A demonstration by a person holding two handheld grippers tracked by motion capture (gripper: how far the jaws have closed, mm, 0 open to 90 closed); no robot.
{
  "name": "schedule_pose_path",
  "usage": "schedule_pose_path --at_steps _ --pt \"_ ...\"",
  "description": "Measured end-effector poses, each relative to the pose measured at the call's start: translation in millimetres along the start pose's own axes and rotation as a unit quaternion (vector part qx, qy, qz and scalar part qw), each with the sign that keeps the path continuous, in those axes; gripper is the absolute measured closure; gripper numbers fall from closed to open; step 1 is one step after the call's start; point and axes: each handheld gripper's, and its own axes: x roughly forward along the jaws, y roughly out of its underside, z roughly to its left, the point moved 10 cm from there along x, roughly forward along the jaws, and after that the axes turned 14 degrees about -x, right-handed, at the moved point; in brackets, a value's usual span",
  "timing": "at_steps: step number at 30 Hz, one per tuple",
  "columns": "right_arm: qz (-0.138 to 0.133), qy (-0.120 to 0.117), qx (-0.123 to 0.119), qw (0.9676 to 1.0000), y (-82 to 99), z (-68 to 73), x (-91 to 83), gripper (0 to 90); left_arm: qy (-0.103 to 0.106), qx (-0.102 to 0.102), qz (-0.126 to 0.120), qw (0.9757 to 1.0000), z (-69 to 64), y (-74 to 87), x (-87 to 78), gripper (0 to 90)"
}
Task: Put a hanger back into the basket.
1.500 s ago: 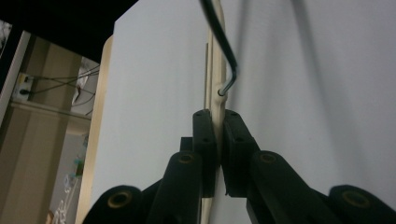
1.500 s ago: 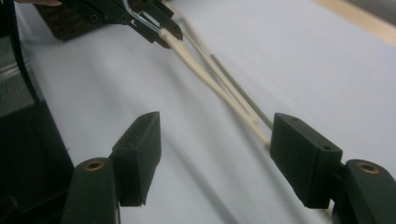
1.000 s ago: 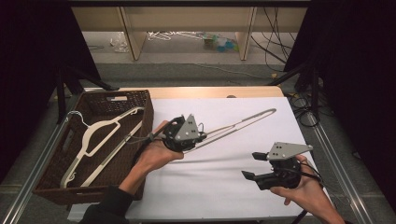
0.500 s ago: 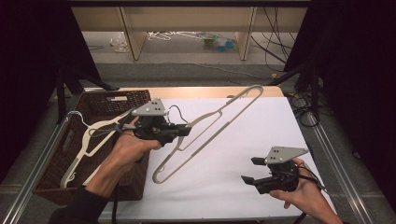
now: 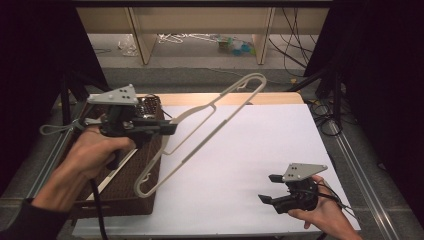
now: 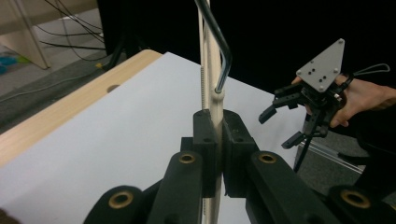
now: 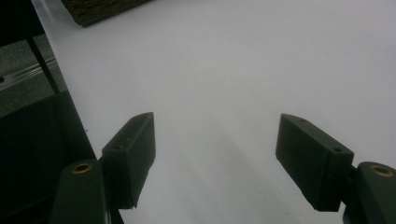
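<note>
A cream hanger (image 5: 200, 142) with a metal hook (image 6: 219, 46) hangs tilted in the air over the basket's right rim and the white table top (image 5: 260, 150). My left gripper (image 5: 169, 128) is shut on it near the neck, and the pads (image 6: 204, 135) pinch the cream bar just below the hook. The right gripper (image 5: 267, 189) rests low at the table's front right, open. Its jaws have just been opening a little further, and between them is only bare white surface (image 7: 215, 93). From the left gripper view, the right gripper (image 6: 285, 121) stands farther off at the right.
A dark woven basket (image 5: 127, 200) stands at the table's left, with another pale hanger (image 5: 116, 170) lying inside it; its corner (image 7: 98, 9) appears in the right gripper view. A wooden strip (image 5: 280, 98) runs along the table's far edge. Metal rails flank both sides.
My left hand has lifted the hanger off the table and carried it left toward the basket, swinging it to a steep tilt. The right hand has stayed in place.
</note>
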Motion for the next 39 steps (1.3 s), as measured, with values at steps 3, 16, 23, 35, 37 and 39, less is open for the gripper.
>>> schedule_pose_path --at_steps 3,16,23,35,37,39 --pt "0.005 -0.002 0.004 1.0 4.6 0.6 1.7 29.1 -0.027 -0.002 -0.015 0.9995 14.5 -7.1 -22.3 85.7" --pt "0.016 -0.001 0.005 0.9999 11.0 0.9 5.4 29.0 -0.117 -0.038 -0.037 0.9917 78.1 -7.5 -87.4 85.8" --pt "0.018 -0.001 0.007 0.9998 12.9 0.4 5.9 29.0 -0.153 -0.055 -0.016 0.9866 113.9 17.1 -95.7 85.7" --pt "0.021 0.001 0.012 0.9997 16.8 -1.2 6.7 27.7 -0.219 -0.069 0.02 0.9731 170.0 63.2 -112.2 85.7" --pt "0.021 0.002 0.012 0.9997 16.7 -1.3 6.7 27.6 -0.225 -0.075 0.03 0.9709 178.1 71.8 -113.0 85.7" --pt "0.021 0.001 0.013 0.9997 16.6 -0.8 6.8 27.4 -0.231 -0.082 0.037 0.9688 185.5 80.2 -112.1 85.7"
